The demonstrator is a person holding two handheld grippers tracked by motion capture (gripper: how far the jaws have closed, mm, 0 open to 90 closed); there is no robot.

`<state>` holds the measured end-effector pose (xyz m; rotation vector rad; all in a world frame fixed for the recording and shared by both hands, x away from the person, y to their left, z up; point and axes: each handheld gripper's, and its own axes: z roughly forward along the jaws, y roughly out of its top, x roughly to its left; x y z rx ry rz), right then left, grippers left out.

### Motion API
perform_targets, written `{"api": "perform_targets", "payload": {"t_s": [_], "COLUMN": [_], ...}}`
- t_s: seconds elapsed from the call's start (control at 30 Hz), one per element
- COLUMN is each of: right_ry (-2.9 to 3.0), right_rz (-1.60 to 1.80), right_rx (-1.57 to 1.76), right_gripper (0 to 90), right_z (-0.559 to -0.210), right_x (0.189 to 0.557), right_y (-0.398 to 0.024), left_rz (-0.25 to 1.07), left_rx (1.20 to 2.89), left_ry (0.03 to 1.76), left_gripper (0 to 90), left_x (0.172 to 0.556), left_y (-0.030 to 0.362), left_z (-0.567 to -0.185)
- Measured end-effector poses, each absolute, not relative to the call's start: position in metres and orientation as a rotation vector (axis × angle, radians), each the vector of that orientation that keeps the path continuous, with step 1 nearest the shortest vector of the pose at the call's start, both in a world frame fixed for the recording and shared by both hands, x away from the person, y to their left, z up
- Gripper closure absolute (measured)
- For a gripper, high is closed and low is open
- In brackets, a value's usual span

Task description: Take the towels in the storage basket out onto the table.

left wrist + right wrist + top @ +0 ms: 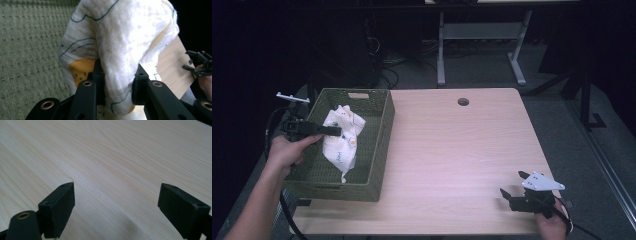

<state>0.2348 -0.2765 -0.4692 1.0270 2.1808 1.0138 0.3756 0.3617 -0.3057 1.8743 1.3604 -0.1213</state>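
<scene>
Cloth (341, 140) was being lifted from the green basket (379, 145), left tongs (334, 131) clamped on it. Right tongs (513, 184) hung apart over the tabletop (452, 150), idle. Next move likely called for clearing the rim.

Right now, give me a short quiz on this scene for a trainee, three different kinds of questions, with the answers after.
1. True or false: the left gripper has its fingers closed on the white printed cloth.
2. Multiple choice: where is the green woven basket? A) far right corner of the table B) left side of the table C) on the floor
3. Short answer: what lies between the fingers of the right gripper?

Key:
1. True; the cloth is pinched between them, above the basket.
2. B.
3. Nothing; the fingers stand apart over bare wooden tabletop near the table's right front corner.
</scene>
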Motion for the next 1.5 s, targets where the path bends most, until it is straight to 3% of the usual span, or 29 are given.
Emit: {"api": "perform_targets", "payload": {"t_s": [0.47,1.5], "right_ry": [2.176,2.164], "right_rz": [1.019,1.026], "right_rx": [1.020,1.020], "right_gripper": [13.7,13.7], "right_z": [-0.469,-0.467], "right_x": [0.235,0.234], "right_y": [-0.278,-0.281], "left_rz": [-0.111,-0.139], "left_rx": [1.884,1.981], "left_ry": [1.274,1.132], "left_gripper": [70.5,70.6], "left_x": [0.373,0.370], "left_y": [0.341,0.278], "left_z": [-0.279,-0.258]}}
